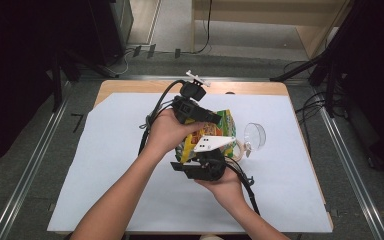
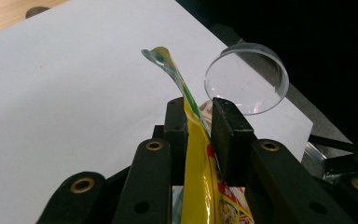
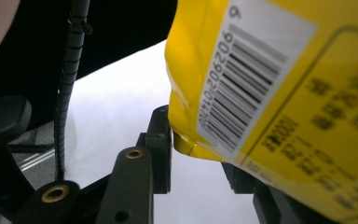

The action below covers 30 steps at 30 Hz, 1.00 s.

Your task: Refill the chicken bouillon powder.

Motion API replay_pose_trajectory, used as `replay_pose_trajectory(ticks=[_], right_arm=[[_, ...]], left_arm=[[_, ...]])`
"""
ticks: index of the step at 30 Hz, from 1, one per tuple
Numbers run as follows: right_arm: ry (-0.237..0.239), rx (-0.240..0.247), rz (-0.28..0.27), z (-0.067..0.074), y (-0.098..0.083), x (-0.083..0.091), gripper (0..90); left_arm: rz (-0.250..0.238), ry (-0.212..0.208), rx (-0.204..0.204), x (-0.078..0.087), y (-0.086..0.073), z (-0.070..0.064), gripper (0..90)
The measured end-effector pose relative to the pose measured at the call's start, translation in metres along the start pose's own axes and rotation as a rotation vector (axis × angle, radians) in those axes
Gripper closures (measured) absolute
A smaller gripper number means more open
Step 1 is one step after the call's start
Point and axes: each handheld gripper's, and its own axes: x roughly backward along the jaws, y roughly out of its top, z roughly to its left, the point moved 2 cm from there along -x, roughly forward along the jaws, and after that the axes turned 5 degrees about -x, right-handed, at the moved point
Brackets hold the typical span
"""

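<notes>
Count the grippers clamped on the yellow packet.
2. The left gripper pinches the yellow packet at its top edge; the right gripper grips a lower corner by the barcode.

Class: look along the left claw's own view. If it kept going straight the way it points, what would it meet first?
Probably the clear round dish, just ahead and slightly right of the left claw, which is shut on the yellow packet. Depth is unclear; it might pass beside the dish onto the white sheet.

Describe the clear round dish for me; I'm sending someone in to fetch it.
Start at the white sheet covering the wooden table. On its right half, just right of the yellow snack bag held in both grippers, stands the clear round dish. It is the one transparent, colourless thing there, tipped up on its edge.
</notes>
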Motion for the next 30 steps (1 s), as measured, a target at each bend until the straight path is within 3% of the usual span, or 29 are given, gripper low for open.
replay_pose_trajectory(ticks=[12,30], right_arm=[[-0.016,0.065,0.019,0.005,-0.011,-0.01,60.4],[0.0,0.127,0.071,0.005,-0.027,-0.02,59.7]], left_arm=[[-0.015,-0.016,-0.005,0.005,-0.016,-0.001,75.7],[-0.011,-0.079,0.016,0.006,-0.038,0.005,77.9]])
